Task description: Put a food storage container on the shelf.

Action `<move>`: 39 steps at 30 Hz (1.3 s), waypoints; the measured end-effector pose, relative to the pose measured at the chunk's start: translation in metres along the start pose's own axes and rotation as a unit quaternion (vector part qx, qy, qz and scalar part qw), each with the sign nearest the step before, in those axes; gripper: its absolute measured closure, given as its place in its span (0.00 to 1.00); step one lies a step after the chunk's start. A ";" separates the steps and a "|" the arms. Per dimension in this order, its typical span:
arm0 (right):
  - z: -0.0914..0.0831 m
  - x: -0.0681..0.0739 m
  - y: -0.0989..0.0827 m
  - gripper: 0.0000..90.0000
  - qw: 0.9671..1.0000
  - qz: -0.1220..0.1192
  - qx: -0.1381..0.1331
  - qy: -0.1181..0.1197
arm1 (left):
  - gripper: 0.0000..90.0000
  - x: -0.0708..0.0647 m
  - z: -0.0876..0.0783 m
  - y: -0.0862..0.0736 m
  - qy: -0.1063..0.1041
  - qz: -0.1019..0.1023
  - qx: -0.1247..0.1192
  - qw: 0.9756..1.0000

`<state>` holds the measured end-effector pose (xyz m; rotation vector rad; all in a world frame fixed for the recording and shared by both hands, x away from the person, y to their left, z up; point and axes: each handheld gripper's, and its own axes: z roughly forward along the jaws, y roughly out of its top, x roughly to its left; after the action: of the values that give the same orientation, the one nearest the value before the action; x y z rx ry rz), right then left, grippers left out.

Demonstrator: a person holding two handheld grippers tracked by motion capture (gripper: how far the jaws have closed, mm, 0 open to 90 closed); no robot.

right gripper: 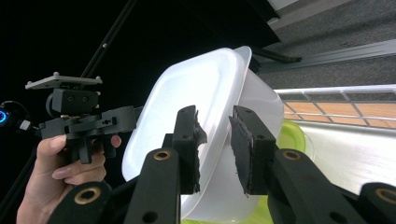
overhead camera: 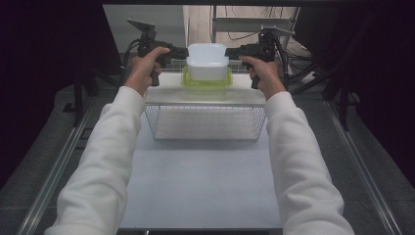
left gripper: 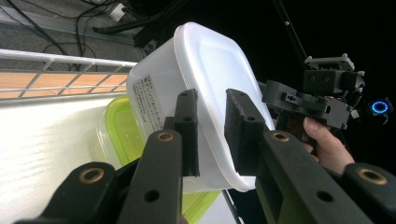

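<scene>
While the white tub (overhead camera: 207, 61) sits on the green-lidded box (overhead camera: 206, 83), your left gripper (overhead camera: 182, 53) and right gripper (overhead camera: 232, 53) flank its rim, jaws narrowly parted, gripping nothing.

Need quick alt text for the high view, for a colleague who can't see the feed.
A white plastic container sits on a green-lidded container atop a wire rack, flanked by two hand-held grippers. The left gripper and right gripper reach in at its rim from either side; whether their fingers press on it cannot be told here. White-sleeved forearms enter from the bottom, over a pale table.
</scene>
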<state>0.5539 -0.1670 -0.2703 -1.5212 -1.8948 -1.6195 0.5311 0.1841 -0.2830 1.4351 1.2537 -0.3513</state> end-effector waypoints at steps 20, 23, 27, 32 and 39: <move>-0.017 0.015 -0.003 0.48 0.997 -0.065 -0.034 -0.014 | 0.47 -0.019 -0.017 -0.014 0.045 0.104 -0.031 0.993; -0.024 0.019 -0.007 0.46 0.996 -0.083 -0.036 -0.015 | 0.43 -0.024 -0.020 -0.020 0.049 0.125 -0.026 0.991; -0.030 0.023 -0.011 0.44 0.993 -0.113 -0.037 -0.019 | 0.40 -0.031 -0.024 -0.026 0.053 0.146 -0.023 0.988; -0.038 0.027 -0.020 0.41 0.988 -0.152 -0.034 -0.024 | 0.36 -0.035 -0.027 -0.036 0.058 0.161 -0.024 0.985; -0.053 0.027 -0.040 0.37 0.981 -0.192 -0.019 -0.031 | 0.33 -0.030 -0.036 -0.057 0.071 0.182 -0.022 0.980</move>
<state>0.4876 -0.1904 -0.2549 -1.2894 -2.3162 -1.7849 0.4576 0.1883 -0.2790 1.6368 1.0736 0.0279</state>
